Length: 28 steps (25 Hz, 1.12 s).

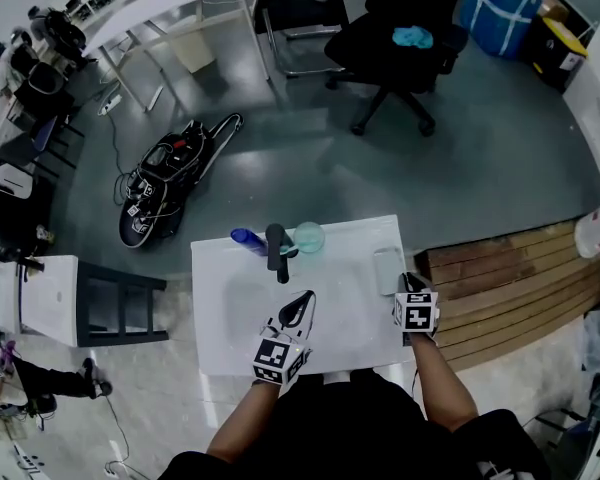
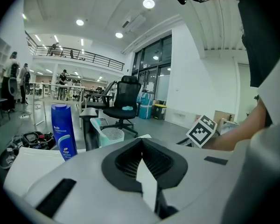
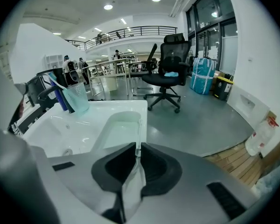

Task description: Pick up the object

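Note:
A white washbasin top (image 1: 230,338) carries a blue bottle (image 1: 247,238), a black faucet (image 1: 277,250) and a teal cup (image 1: 308,236) along its far edge. A pale oblong dish (image 1: 387,269) lies at its right side. My left gripper (image 1: 302,303) hovers over the basin's middle, shut and empty; its view shows the blue bottle (image 2: 64,130), the faucet (image 2: 87,132) and the cup (image 2: 107,135) ahead. My right gripper (image 1: 412,283) is shut and empty just right of the dish. Its view looks along the dish (image 3: 121,127) toward the cup (image 3: 77,97).
A black office chair (image 1: 400,43) and a blue bag (image 1: 500,8) stand on the grey floor beyond the basin. A black bag with cables (image 1: 165,183) lies at the far left. Wooden planks (image 1: 510,278) run to the right and a black rack (image 1: 120,303) stands to the left.

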Each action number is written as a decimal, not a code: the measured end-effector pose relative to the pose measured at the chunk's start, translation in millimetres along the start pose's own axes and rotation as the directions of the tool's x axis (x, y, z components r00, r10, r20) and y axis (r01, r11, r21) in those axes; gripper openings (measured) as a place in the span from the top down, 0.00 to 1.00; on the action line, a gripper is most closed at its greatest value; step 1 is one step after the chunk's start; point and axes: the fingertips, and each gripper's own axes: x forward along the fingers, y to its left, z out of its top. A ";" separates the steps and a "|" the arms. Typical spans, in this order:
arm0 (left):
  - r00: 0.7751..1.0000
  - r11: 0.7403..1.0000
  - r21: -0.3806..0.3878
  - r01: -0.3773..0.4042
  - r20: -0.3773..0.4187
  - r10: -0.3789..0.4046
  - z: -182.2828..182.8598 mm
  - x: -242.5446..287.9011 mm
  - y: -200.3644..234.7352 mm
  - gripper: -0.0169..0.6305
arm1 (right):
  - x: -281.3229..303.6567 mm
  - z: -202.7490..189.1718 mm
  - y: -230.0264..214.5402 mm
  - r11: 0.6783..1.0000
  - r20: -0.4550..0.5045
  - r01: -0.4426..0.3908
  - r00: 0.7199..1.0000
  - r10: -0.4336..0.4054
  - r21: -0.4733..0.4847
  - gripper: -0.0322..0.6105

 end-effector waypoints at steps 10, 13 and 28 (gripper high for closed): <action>1.000 1.000 0.001 -0.005 -0.001 0.005 -0.3 -4.2 3.3 0.95 | -1.8 6.2 0.6 1.000 0.027 0.016 0.999 -0.017 0.027 0.89; 1.000 1.000 0.000 -0.006 -0.001 0.006 -1.7 -6.6 4.4 0.95 | -7.1 13.3 4.2 0.999 0.048 0.011 0.999 -0.012 0.035 0.89; 0.999 1.000 0.023 0.015 0.041 -0.016 8.9 -17.7 -6.8 0.95 | -87.4 86.2 32.3 0.996 0.237 -0.066 0.970 0.049 0.067 0.89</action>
